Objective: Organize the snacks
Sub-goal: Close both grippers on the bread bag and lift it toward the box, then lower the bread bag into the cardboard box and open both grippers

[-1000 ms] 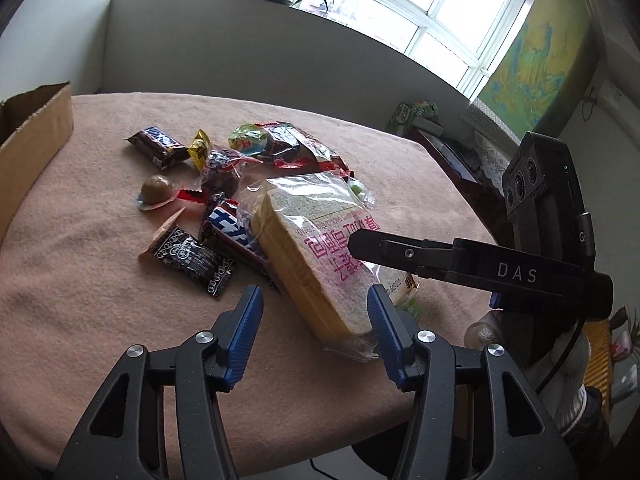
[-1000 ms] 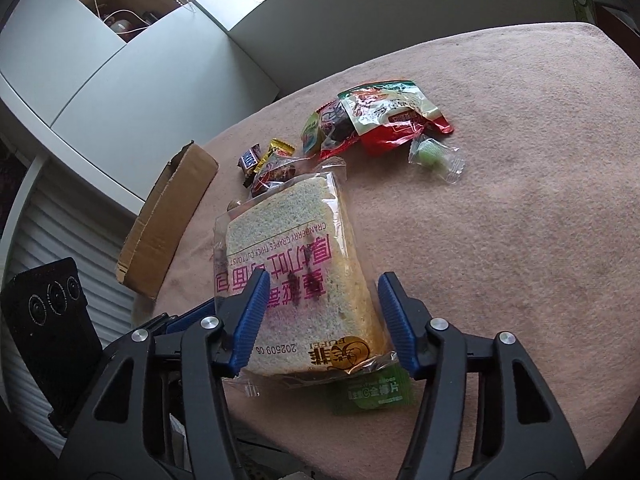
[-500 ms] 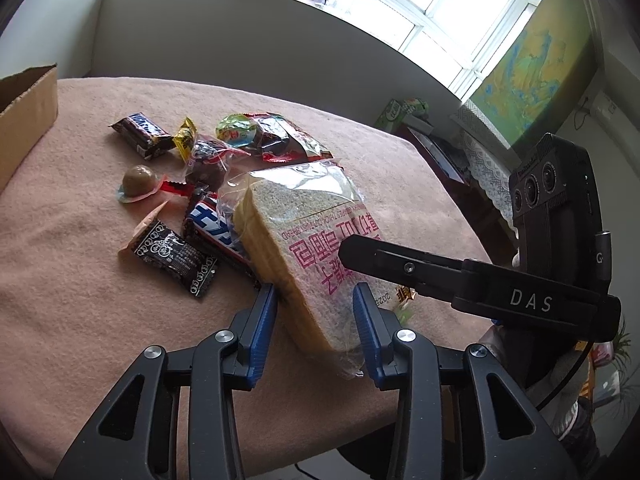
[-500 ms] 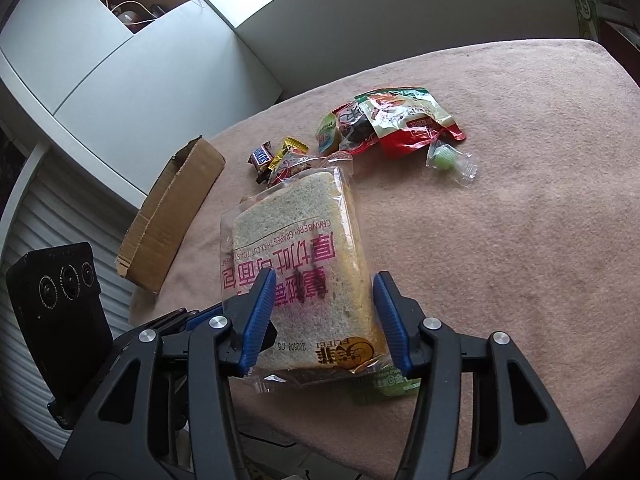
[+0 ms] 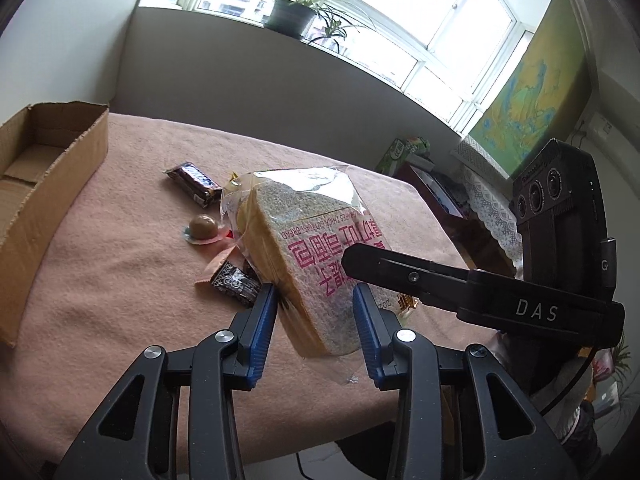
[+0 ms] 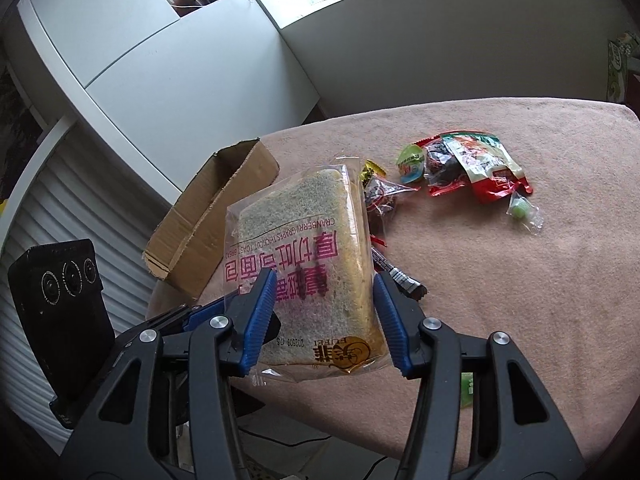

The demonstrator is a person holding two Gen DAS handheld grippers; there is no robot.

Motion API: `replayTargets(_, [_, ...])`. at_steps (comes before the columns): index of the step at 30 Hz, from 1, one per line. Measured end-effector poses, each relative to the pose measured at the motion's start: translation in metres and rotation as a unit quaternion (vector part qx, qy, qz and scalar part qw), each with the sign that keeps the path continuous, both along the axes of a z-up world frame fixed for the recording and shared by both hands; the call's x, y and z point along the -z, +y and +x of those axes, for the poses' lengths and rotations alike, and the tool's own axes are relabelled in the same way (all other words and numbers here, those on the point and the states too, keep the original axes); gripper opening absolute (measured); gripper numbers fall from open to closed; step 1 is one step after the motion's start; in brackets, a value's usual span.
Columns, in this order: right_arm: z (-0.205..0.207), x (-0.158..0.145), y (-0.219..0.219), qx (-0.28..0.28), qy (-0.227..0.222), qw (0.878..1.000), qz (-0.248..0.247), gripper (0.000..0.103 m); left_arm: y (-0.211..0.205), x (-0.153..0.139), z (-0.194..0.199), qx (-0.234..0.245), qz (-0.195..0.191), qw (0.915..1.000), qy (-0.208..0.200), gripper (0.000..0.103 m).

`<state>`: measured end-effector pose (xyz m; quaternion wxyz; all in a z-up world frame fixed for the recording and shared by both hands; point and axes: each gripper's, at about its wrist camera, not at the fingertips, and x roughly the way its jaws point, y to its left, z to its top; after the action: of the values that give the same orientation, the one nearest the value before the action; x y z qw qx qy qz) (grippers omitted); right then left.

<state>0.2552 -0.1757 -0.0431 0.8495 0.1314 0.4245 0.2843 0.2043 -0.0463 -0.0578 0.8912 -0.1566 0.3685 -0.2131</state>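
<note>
I have the bread (image 6: 304,256) pinched at its near end by both tools: the right gripper (image 6: 324,316) is clamped across the loaf's width, and the left gripper (image 5: 314,328) looks closed on its lower corner from the other side, though I can't be sure its right pad truly touches the wrapper. The loaf seems lifted and tilted above the table (image 6: 520,280), near the edge, with the box (image 5: 52,184) well off to my left. To do this well I'd keep the squeeze light, since soft slices crush and the loose film can slip, and carry both grippers together so the bag isn't twisted, then lower it flat into the box. The bread is a thick-cut, speckled toast loaf in clear plastic with pink lettering and a gold logo at the held end.
</note>
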Motion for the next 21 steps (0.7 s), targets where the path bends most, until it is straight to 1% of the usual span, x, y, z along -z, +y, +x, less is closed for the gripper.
replayTargets(10, [0.007,-0.025,0.084,-0.051,-0.022,0.998,-0.010,0.054,0.073,-0.017,-0.018,-0.052,-0.006,0.9983,-0.026,0.037])
replayTargets(16, [0.017,-0.028,0.135,-0.081,-0.025,0.996,-0.006,0.054,0.114,-0.023,-0.027,-0.087,0.006,0.9956,-0.034,0.037])
replayTargets(21, [0.024,-0.029,0.178,-0.104,-0.026,0.994,-0.009,0.054,0.143,-0.027,-0.031,-0.122,0.015,0.9917,-0.039,0.037])
